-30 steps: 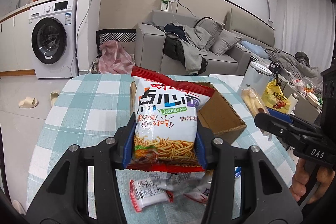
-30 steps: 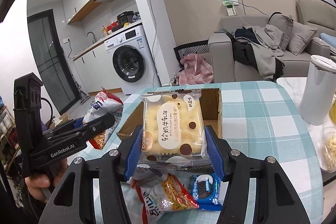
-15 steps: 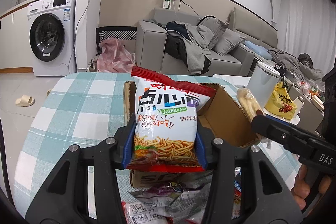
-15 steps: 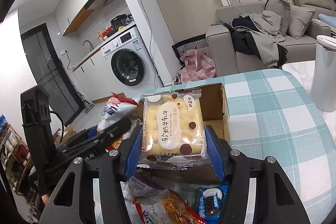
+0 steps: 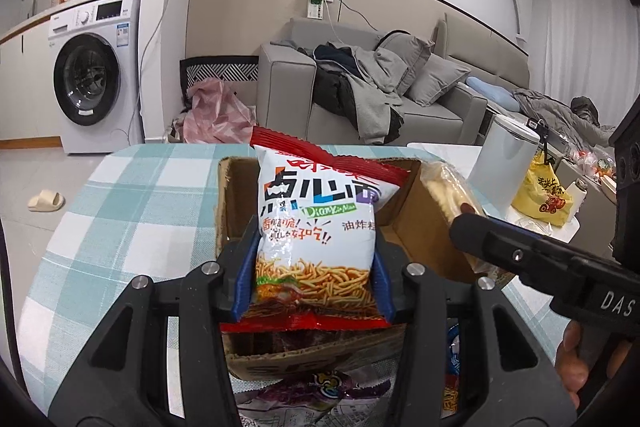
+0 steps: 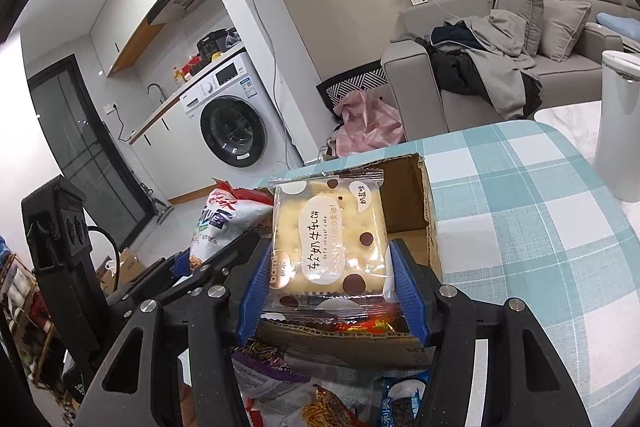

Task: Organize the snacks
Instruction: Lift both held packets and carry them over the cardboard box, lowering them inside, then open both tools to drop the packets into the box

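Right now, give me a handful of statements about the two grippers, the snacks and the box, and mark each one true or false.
1. The left gripper is clamped on a noodle snack bag. True.
2. The right gripper is empty. False: it grips a clear-wrapped nougat cracker pack.
3. The cardboard box sits on a checked tablecloth. True.
4. The box is closed with its flaps taped down. False: it is open at the top.
5. More snack packets lie on the table in front of the box. True.
6. A washing machine stands on the table. False: it stands on the floor against the far wall.
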A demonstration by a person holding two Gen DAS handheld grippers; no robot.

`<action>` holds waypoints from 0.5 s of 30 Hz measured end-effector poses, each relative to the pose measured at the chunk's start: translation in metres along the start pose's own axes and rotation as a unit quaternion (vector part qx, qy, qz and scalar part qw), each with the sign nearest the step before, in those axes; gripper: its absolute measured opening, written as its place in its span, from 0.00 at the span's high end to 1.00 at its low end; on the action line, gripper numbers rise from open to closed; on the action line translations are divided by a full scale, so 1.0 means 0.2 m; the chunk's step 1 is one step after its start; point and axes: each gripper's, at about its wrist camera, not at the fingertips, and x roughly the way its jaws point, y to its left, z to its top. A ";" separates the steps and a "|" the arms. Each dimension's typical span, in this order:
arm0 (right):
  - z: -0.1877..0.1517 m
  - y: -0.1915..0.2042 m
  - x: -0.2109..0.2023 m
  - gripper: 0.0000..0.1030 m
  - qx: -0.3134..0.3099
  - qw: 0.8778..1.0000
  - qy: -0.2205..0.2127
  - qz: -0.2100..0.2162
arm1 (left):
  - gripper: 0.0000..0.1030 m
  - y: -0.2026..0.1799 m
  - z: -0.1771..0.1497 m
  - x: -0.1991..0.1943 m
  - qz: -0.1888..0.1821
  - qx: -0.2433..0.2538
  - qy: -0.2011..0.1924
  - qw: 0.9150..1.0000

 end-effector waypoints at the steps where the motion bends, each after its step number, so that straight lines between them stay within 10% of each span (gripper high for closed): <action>1: 0.00 0.00 0.01 0.43 -0.001 1.000 0.001 -0.004 | 0.57 0.00 -0.01 0.01 0.003 0.005 0.000 1.000; 15: 0.00 -0.02 0.09 0.43 -0.009 1.000 0.012 -0.014 | 0.56 0.00 -0.05 0.09 0.001 0.020 0.012 1.000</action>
